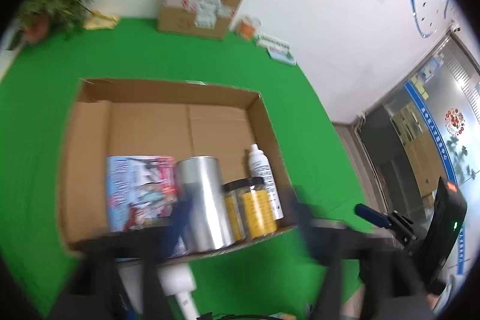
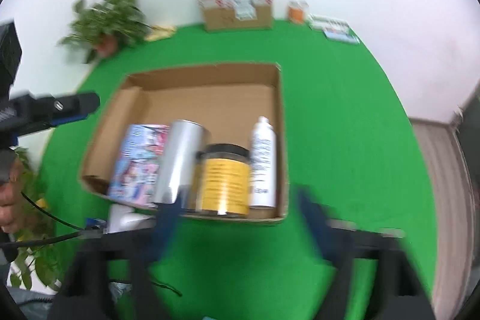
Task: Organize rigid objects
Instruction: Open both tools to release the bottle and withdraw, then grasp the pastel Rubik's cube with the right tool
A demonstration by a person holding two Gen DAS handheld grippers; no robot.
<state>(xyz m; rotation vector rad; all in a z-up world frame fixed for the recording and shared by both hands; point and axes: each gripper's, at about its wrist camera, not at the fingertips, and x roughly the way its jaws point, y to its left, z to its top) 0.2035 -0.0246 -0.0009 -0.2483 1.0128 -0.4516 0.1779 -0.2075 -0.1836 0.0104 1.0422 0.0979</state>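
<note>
Both jaws spread, empty — white pump bottle (image 1: 177, 278) plainest in left view

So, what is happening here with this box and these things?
A person is packing rigid items into an open cardboard box on a green table. Four already stand along its near side: a colourful carton, a silver can, a yellow-labelled jar and a white spray bottle. Both the left tool and the right tool hover open in front of the box, holding nothing.
</note>
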